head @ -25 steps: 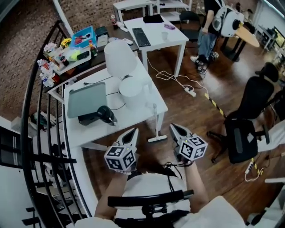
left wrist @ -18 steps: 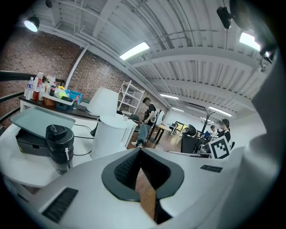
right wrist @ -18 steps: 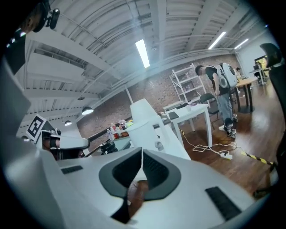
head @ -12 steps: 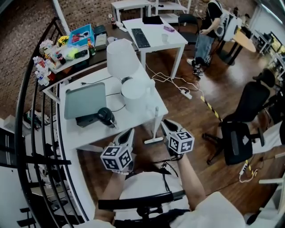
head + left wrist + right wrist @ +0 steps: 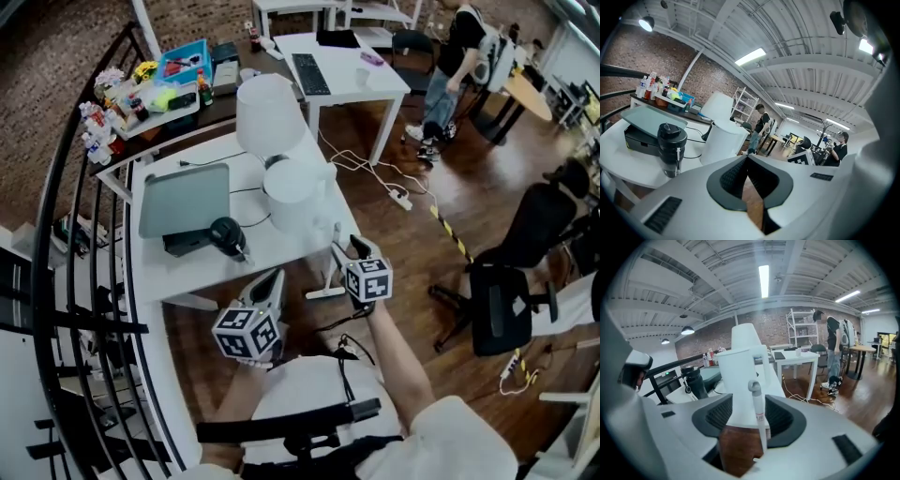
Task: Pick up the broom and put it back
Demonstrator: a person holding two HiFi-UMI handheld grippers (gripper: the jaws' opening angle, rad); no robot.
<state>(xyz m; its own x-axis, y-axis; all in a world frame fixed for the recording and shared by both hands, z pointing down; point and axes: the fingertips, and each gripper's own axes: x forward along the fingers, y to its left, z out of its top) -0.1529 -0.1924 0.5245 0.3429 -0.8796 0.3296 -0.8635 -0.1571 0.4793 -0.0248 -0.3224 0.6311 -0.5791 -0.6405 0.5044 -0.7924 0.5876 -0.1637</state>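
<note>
The broom (image 5: 758, 408) is white, with a thin straight handle capped by a rounded knob and a flat head (image 5: 325, 293) resting on the wooden floor. It stands nearly upright against the near right corner of the white table (image 5: 281, 251). The right gripper (image 5: 347, 248) has just been spreading its jaws, and the handle stands between them with neither pad pressing on it. The left gripper (image 5: 274, 281) hangs by the table's near edge with its tips together on nothing.

On the dark shelf beyond the far edge, a blue bin (image 5: 184, 67) and a pale tray (image 5: 141, 103) hold bottles and small bright things. Two white tubs (image 5: 292, 192) crowd the right edge just behind the broom; what they hold is unclear. A dark flask (image 5: 228, 236) stands nearer the middle.
</note>
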